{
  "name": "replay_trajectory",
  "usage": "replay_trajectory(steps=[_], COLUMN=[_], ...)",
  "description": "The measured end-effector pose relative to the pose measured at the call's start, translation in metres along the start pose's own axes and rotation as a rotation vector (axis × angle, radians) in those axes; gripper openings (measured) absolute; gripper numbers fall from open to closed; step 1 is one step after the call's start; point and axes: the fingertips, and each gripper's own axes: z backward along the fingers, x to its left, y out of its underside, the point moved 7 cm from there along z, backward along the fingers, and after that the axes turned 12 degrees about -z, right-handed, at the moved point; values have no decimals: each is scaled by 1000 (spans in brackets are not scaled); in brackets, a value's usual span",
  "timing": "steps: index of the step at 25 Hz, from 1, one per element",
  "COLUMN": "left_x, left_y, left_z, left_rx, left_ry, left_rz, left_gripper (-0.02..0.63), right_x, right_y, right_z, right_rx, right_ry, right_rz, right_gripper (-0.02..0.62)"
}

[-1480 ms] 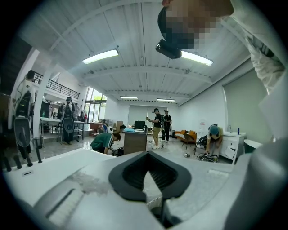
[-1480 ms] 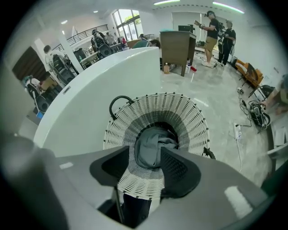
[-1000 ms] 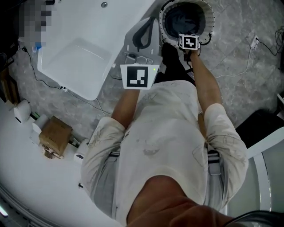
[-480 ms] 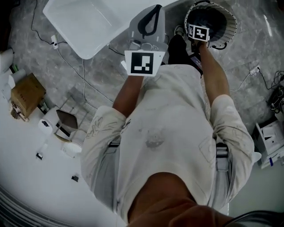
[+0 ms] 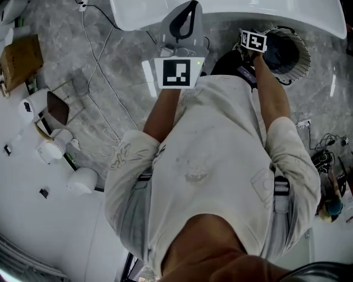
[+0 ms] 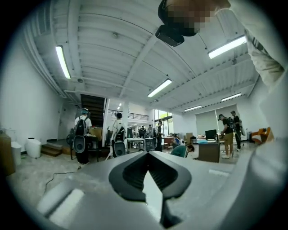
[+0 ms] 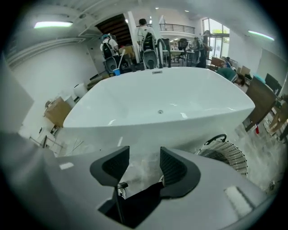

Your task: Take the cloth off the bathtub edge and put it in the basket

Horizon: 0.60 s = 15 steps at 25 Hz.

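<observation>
The person stands by the white bathtub (image 5: 231,11) and holds one gripper in each hand.

The left gripper (image 6: 147,153) points out flat, away from the tub. Its two fingers are pressed together at the tips. Nothing is between them. Past them is a big room with long lights on the ceiling and some people far off.

The right gripper (image 7: 144,150) points down at the floor (image 5: 110,66), just in front of the tub. Its two fingers are apart with a wide gap. Nothing is in the gap; only the grey floor shows through it. It holds nothing.

The basket (image 7: 227,157) stands on the floor right beside the tub, a little to the right of the right gripper. From the head view, the right gripper is just beside the basket's rim. Something dark lies inside the basket. It looks like the cloth (image 5: 281,52). No gripper touches it.

The edge of the tub that shows in the right gripper view is bare and white.

A white cable (image 5: 99,60) runs over the floor on the left side, near a brown box (image 5: 22,58).
</observation>
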Motion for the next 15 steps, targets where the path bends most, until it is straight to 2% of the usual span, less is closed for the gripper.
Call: replay_trajectory(steps=[4, 8, 15], left_x=[38, 58, 71], left_y=[8, 13, 11], left_z=[39, 65, 89], left_rx=[14, 17, 0], left_ry=[-97, -177, -215], left_rz=[-6, 10, -9], left_gripper=[0, 0, 0], right_x=[44, 69, 105], right_y=[4, 4, -20], right_z=[-4, -2, 20], right_rx=[9, 0, -129], right_ry=[-29, -56, -136], right_rz=[90, 164, 219], right_gripper=[219, 219, 219])
